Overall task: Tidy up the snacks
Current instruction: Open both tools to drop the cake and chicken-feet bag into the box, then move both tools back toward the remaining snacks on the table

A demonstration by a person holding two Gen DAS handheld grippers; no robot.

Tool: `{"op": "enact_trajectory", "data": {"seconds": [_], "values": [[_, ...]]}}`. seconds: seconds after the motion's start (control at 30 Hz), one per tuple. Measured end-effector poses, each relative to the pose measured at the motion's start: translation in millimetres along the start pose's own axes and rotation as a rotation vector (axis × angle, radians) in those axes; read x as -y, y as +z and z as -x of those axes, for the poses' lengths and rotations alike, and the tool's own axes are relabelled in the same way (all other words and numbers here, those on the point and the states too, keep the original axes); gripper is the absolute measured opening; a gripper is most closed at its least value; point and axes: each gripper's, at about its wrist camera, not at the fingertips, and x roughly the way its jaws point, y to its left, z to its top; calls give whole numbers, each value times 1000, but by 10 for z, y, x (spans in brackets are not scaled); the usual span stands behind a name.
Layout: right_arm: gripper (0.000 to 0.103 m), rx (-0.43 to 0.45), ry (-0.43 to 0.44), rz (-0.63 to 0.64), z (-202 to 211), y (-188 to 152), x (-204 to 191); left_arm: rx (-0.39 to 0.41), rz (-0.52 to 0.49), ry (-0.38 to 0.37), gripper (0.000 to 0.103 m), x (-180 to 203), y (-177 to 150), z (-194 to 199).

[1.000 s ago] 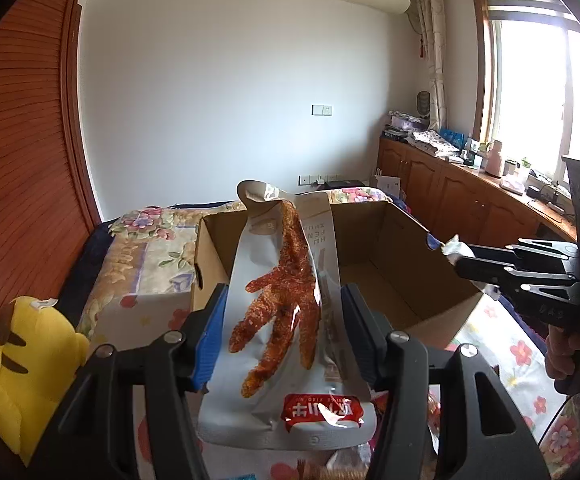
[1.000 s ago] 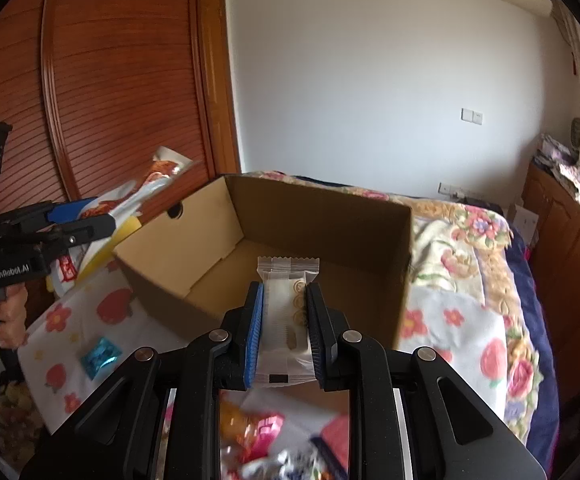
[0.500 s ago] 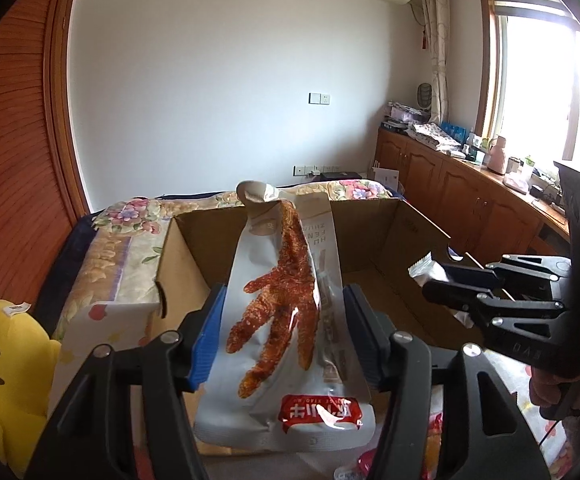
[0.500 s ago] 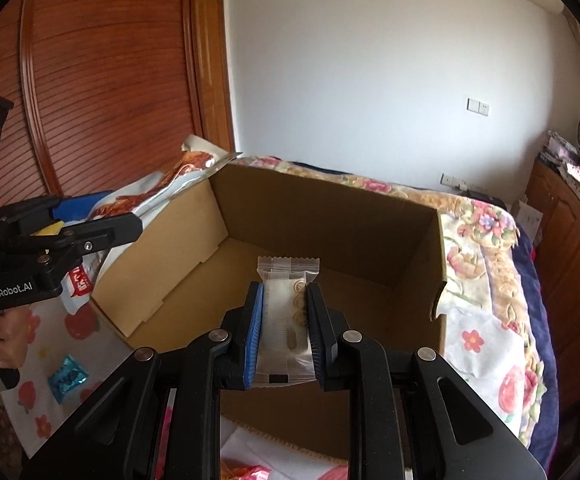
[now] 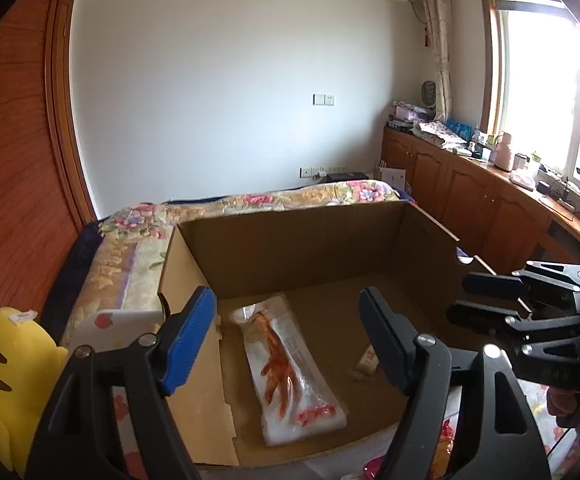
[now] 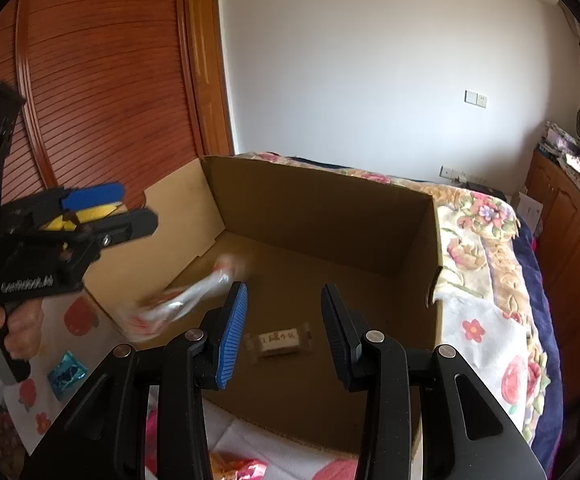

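Observation:
An open cardboard box (image 5: 290,248) (image 6: 318,216) stands on the bed. A long clear packet with a red chicken-foot picture (image 5: 290,368) lies on the box floor; it shows blurred in the right wrist view (image 6: 185,300). A small white wrapped snack (image 5: 368,360) (image 6: 277,342) lies on the floor beside it. My left gripper (image 5: 290,320) (image 6: 129,208) is open and empty above the box's left side. My right gripper (image 6: 283,312) (image 5: 478,296) is open and empty above the box's right side.
A flowered quilt (image 6: 486,240) covers the bed behind the box. A yellow plush toy (image 5: 5,372) sits at the left. Loose snacks, among them a blue packet (image 6: 67,374) and pink wrappers (image 6: 245,468), lie on the cloth in front. Wooden cabinets (image 5: 470,200) line the right wall.
Both grippers moved over the box and opened. The chicken-foot packet dropped from the left gripper and the small white snack from the right; both now lie on the box floor.

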Motion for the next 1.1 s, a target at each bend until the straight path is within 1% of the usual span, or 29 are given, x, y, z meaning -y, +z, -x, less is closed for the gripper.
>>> {"op": "enact_trajectory", "data": {"seconds": [0.17,0.3,0.37,0.53,0.83,0.97,1.1], "values": [[40,3,16,12,233,-38,-70,16,-11,-9,75,46,-52,248],[43,11,24,7,499,-108,-122,22,-43,-6,75,127,-152,517],[44,12,31,2,664,-181,-155,19,-49,-8,75,142,-238,656],[45,8,19,-8,974,-366,-206,2,-48,-16,75,184,-452,898],[47,-11,4,-9,1302,-617,-307,-33,-26,-25,75,237,-730,1066],[48,-18,3,-12,1358,-724,-332,-44,-20,-27,75,257,-848,1096],[48,-42,6,-22,1333,-900,-351,-69,-10,-35,75,289,-995,1102]]}}
